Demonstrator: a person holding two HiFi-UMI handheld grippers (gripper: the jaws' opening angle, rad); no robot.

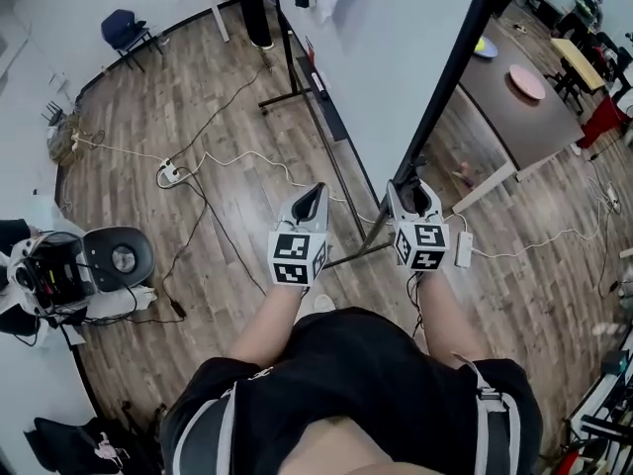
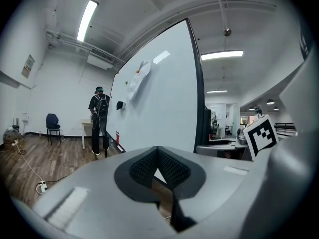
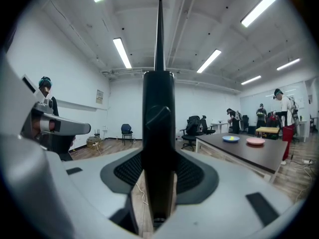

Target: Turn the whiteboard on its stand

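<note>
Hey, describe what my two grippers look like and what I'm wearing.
The left gripper and right gripper are matching light grey shells with black ribbed pads, each carrying a cube of black-and-white square markers. You wear a black top with grey straps.

Large whiteboard, black frame, upright on black stand, near vertical edge clamped in right gripper

The person is wearing a black top with grey straps, and the pale grey left gripper and right gripper are showing black ribbed pads and black-and-white marker cubes.
</note>
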